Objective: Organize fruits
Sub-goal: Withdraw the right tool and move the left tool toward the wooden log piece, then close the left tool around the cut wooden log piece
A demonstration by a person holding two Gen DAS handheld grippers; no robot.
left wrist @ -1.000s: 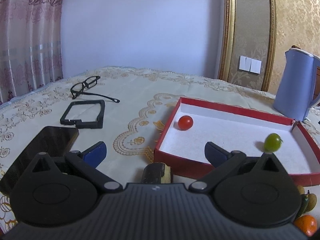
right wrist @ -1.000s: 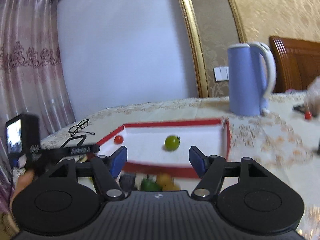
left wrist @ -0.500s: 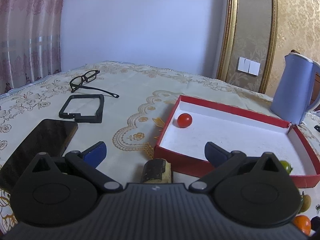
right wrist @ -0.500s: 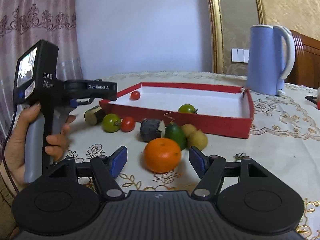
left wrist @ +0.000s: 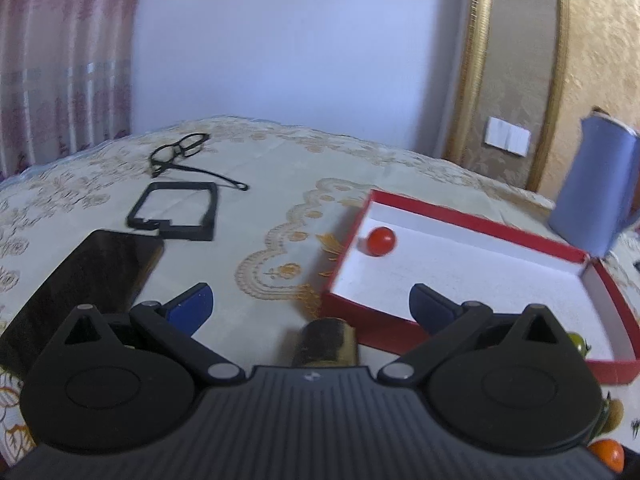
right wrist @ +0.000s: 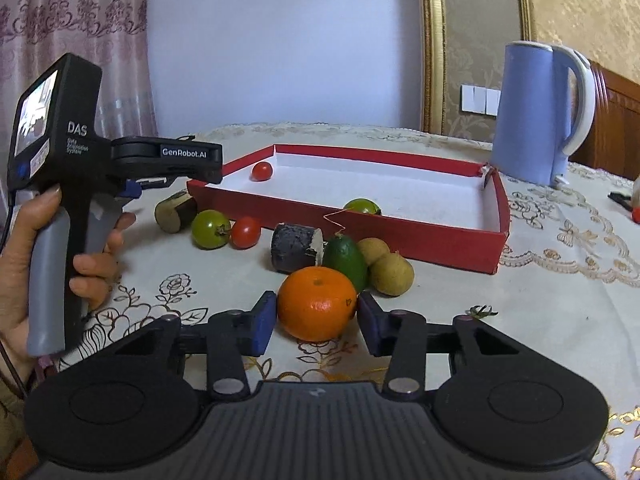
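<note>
The right gripper (right wrist: 316,322) has just been closing on the orange (right wrist: 317,305). The orange sits on the table (right wrist: 540,320) between the 2 blue pads (right wrist: 262,322), and both pads look pressed against its sides. So the right gripper is grasping the orange.

Just behind the orange lie more fruits in a small bunch: a green avocado (right wrist: 346,262), 2 brown round fruits (right wrist: 390,268) and a dark cut piece (right wrist: 296,246). To their left are a green tomato (right wrist: 211,229) and a red tomato (right wrist: 245,232), touching each other. A brown piece (right wrist: 175,211) lies further left.

The red box (right wrist: 440,236) is behind the bunch. Inside it are a small red tomato (right wrist: 262,171) in the far left corner and a green tomato in the box (right wrist: 362,206) near the front wall. A blue kettle (right wrist: 536,112) stands behind the box on the right.

A person's hand (right wrist: 60,248) holds the left gripper (left wrist: 310,306) up near the left end of the box. Its jaws are wide apart and nothing is between them. Below it lies a brown piece. On the table to its left are a black phone (left wrist: 88,276), a black frame (left wrist: 176,210) and glasses (left wrist: 180,152).
</note>
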